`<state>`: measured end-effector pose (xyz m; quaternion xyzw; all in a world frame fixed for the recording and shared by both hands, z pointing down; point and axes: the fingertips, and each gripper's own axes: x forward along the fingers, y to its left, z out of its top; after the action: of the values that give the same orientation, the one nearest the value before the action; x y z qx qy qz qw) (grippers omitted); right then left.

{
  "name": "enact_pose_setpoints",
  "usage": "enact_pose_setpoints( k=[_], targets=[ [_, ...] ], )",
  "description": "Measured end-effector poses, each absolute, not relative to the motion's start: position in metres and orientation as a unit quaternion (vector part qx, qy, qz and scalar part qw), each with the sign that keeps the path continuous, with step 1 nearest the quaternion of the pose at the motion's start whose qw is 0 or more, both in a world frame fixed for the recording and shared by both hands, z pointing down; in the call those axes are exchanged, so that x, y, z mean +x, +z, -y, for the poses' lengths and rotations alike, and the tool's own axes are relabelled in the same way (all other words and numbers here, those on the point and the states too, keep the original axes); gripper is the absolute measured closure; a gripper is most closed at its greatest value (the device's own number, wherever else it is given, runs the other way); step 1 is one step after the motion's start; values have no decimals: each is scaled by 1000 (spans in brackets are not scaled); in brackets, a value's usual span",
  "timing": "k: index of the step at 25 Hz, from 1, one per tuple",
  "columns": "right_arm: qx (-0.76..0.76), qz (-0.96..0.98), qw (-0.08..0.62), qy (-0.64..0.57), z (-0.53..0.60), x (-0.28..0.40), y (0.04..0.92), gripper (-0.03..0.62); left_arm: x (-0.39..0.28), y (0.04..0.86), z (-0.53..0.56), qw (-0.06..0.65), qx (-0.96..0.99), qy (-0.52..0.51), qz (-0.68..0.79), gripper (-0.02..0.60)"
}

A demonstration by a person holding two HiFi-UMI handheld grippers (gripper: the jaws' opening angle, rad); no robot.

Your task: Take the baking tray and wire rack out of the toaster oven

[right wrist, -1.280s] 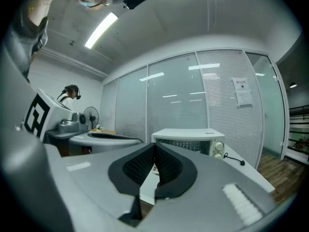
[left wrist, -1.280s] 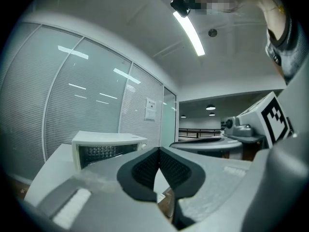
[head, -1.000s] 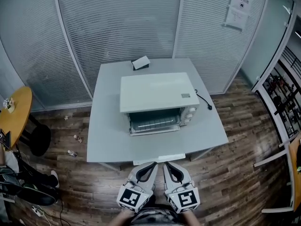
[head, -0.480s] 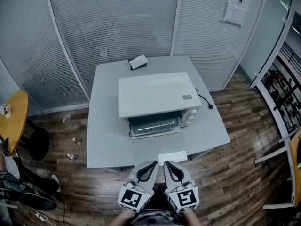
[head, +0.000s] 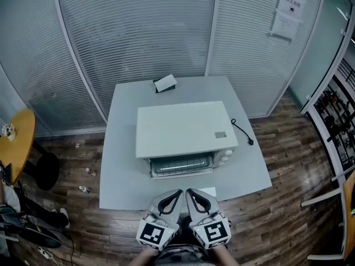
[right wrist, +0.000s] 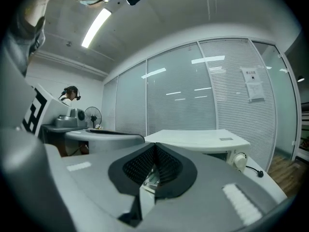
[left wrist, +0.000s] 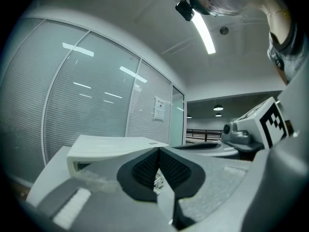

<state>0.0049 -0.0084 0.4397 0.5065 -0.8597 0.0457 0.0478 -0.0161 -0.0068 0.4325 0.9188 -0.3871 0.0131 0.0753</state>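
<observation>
Both grippers have come forward since the earlier frames: their tips, which then hung short of the table's near edge, now reach over it, and the oven sits closer to them in the head view.

The left gripper (head: 177,193) and the right gripper (head: 191,192) are side by side and almost touching, both pointing at the oven (head: 183,127). Each one's jaws are pressed together with nothing between the pads, as the left gripper view (left wrist: 158,151) and the right gripper view (right wrist: 154,148) show.

The oven stands in the middle of the table (head: 119,148), front towards the person. Pale bars that look like the rack (head: 180,164) show faintly in its dark front. The tray cannot be made out. Whether the door is down or up is unclear.

The rack lies straight ahead of the fingertips, a little beyond them and apart from them; bare table top lies between. From the left gripper the oven (left wrist: 111,146) shows ahead and to the left; from the right gripper it (right wrist: 198,138) shows ahead and to the right, its knobs (right wrist: 240,159) on the near corner.

A white strip (head: 209,191) lies at the table's near edge, just beside the right gripper. A cable (head: 244,132) trails from the oven's right side, and a small box (head: 165,83) stands at the far edge.
</observation>
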Motion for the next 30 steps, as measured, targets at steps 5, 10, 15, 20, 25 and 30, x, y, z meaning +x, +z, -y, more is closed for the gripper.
enact_pose_setpoints(
  k=[5,10,15,20,25,30],
  targets=[
    [484,872,51,56,44,17,437,591,-3,429,43,33,916,30,399,578],
    [470,880,45,52,71,34,435,591,13,427,68,53,905,18,422,578],
    [453,889,45,54,88,49,433,591,31,425,82,71,894,22,442,577],
    [434,899,45,46,97,59,434,591,41,431,92,44,888,29,456,578],
    [414,908,49,47,104,63,442,591,43,432,98,36,877,28,478,577],
    [417,905,47,67,107,66,447,591,37,439,101,29,871,38,489,577]
  ],
)
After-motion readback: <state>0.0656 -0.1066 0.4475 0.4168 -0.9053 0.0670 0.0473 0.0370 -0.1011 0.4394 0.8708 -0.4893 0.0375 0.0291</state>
